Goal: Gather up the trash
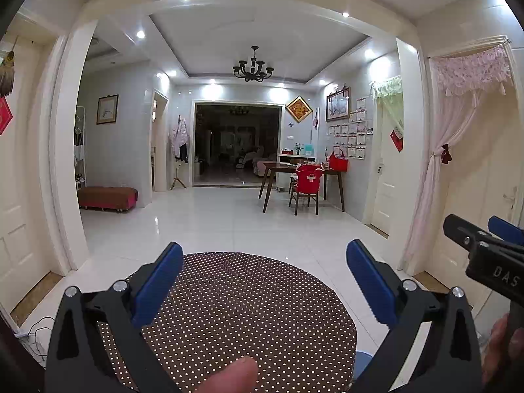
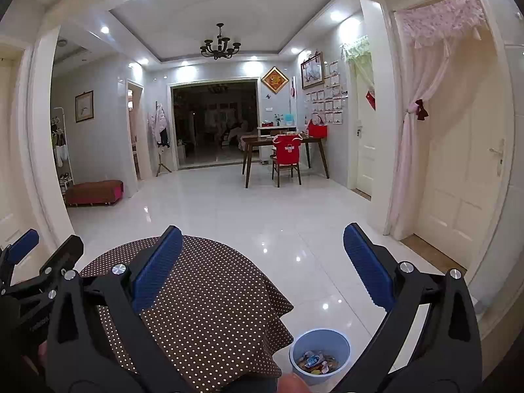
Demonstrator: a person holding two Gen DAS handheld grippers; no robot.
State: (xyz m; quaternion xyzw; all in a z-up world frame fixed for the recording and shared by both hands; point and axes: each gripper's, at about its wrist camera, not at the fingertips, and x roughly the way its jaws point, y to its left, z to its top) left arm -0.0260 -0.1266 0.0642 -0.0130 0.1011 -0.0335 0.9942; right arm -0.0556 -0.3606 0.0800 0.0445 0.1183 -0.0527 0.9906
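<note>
A small round table with a brown polka-dot cloth (image 1: pixel 242 314) lies below my left gripper (image 1: pixel 263 281), which is open and empty above it. My right gripper (image 2: pixel 262 268) is open and empty, over the table's right edge (image 2: pixel 209 298). A light blue bin (image 2: pixel 319 355) stands on the floor right of the table, holding several wrappers (image 2: pixel 316 362). Its rim peeks out in the left wrist view (image 1: pixel 362 358). The right gripper shows at the right edge of the left wrist view (image 1: pixel 484 245); the left gripper shows at the left edge of the right wrist view (image 2: pixel 29 262).
White tiled floor (image 2: pixel 249 206) stretches ahead. A wooden dining table (image 2: pixel 281 144) with a red-covered chair (image 2: pixel 286 157) stands far right. A red bench (image 2: pixel 93 191) sits far left. A curtained door (image 2: pixel 458 150) is on the right. Cables (image 1: pixel 36 334) lie on the floor at left.
</note>
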